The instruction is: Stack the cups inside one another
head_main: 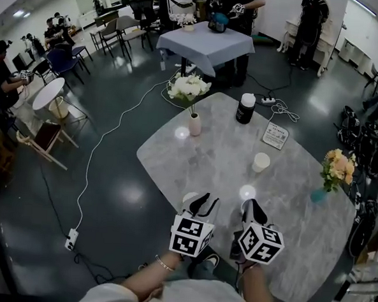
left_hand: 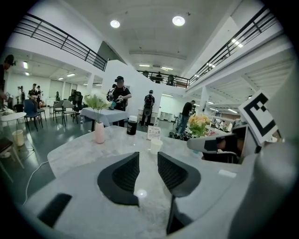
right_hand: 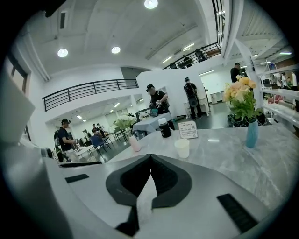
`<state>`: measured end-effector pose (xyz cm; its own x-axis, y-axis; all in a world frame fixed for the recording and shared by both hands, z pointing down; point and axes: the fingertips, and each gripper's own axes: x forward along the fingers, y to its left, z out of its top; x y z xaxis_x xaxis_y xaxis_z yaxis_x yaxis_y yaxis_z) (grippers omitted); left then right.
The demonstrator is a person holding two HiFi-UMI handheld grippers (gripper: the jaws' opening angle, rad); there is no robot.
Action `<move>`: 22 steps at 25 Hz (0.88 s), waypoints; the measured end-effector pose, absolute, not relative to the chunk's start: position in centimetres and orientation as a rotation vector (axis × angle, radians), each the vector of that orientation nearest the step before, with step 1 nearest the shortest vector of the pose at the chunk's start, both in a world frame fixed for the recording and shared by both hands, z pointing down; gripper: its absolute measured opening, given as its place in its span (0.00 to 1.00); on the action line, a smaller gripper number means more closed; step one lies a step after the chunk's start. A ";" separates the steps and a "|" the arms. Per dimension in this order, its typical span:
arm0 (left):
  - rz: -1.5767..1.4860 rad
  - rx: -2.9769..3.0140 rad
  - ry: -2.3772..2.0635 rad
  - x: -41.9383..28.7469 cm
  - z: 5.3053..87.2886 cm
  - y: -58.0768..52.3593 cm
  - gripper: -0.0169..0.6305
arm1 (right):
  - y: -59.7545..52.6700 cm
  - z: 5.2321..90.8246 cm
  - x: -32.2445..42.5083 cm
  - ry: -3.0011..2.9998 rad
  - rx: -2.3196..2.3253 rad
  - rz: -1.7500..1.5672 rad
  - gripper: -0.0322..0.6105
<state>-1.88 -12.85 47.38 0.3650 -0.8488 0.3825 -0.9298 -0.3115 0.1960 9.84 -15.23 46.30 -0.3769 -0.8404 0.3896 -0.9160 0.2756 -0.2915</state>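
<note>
One cup [head_main: 260, 162] in plain sight: stands upright on the table [head_main: 207, 161], right of centre in the head view, well apart from both grippers. Partly covered by the left gripper [head_main: 207, 203], a pale round shape [head_main: 189, 197], too unclear to name. Forearms [head_main: 149, 279] cut off at the lower edge. Left gripper: jaws spread a little, pinching nothing, bare tabletop between them. Right gripper [head_main: 253, 207]: jaws pressed together, empty. Both sit low in the frame, side by side, pointing up-frame at a shallow downward tilt over the near table edge.
</note>
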 end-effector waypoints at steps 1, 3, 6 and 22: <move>0.290 2.235 -1.567 -2.4 47.7 -12.5 0.21 | -15.2 46.6 9.3 -2.386 1.632 0.713 0.06; 0.287 2.201 -1.596 -3.4 48.3 -12.0 0.22 | -15.2 47.0 8.3 -2.397 1.590 0.715 0.06; 0.296 2.154 -1.630 -4.8 49.2 -11.1 0.24 | -15.2 47.7 7.0 -2.411 1.528 0.716 0.06; 0.314 1.980 -1.709 -9.3 54.9 -7.4 0.38 | -14.3 52.0 0.9 -2.416 1.270 0.694 0.06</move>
